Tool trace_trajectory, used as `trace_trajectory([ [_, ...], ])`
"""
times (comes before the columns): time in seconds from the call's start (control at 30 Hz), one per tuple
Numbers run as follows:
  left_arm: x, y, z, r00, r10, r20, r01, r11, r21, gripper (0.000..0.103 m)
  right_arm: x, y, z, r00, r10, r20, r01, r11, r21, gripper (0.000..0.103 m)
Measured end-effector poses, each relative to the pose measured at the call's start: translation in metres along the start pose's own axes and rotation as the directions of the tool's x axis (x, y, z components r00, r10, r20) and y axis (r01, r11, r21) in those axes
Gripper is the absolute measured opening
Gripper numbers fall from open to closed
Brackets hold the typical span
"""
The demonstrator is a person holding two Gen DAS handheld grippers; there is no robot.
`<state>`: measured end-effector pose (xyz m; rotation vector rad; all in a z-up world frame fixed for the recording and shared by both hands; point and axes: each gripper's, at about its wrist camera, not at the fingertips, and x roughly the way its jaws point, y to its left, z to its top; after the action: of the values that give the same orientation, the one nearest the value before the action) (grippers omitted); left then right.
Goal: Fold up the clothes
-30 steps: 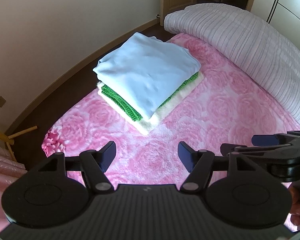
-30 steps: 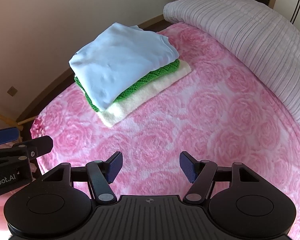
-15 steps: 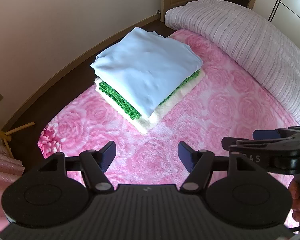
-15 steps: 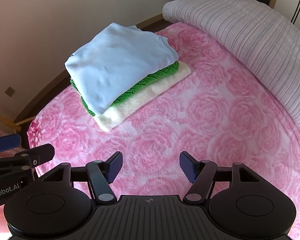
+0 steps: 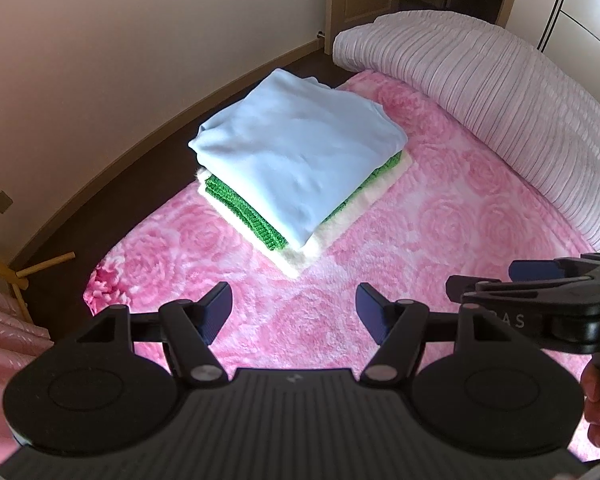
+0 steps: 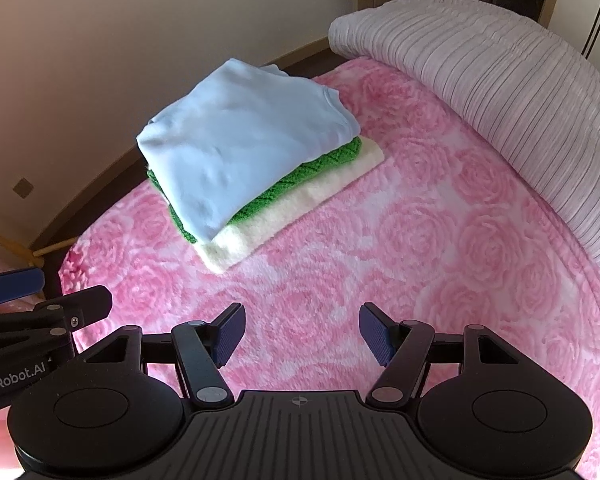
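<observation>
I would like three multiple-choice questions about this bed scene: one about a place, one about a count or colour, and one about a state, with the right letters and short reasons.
1. Where does the folded light blue garment lie?
A. on top of the pile
B. under the green knit
C. alone on the floor

2. How many folded pieces are in the pile on the pink rose-pattern blanket?
A. one
B. three
C. five

3. In what state are the left gripper and the right gripper?
A. both open and empty
B. both shut on cloth
C. one holds the blue garment

Answers:
1 A: the blue piece covers the green knitted garment.
2 B: blue, green, and the cream fleece piece at the bottom.
3 A: each pair of fingers stands apart, with only blanket between them.
</observation>
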<state>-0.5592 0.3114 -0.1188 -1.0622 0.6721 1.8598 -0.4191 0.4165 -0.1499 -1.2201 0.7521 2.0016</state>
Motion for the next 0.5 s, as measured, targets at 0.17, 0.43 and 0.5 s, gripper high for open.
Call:
trace_trajectory([
  [0.17, -0.012, -0.002, -0.004, 1.000, 0.004, 0.020, -0.004, 1.000, 0.005, 0.065, -0.012, 0.001, -0.005, 1.000, 0.001, 0.023, -0.001, 1.000, 0.003, 0.067],
  [0.43, -0.043, -0.005, -0.021, 0.998, 0.008, 0.062, -0.009, 1.000, 0.010, 0.065, -0.041, 0.005, -0.024, 0.998, 0.004, 0.064, -0.004, 1.000, 0.006, 0.067],
  [0.5, -0.054, -0.006, -0.029, 0.996, 0.013, 0.084, -0.015, 1.000, 0.017, 0.065, -0.050, 0.007, -0.030, 0.997, 0.005, 0.076, -0.006, 1.000, 0.004, 0.067],
])
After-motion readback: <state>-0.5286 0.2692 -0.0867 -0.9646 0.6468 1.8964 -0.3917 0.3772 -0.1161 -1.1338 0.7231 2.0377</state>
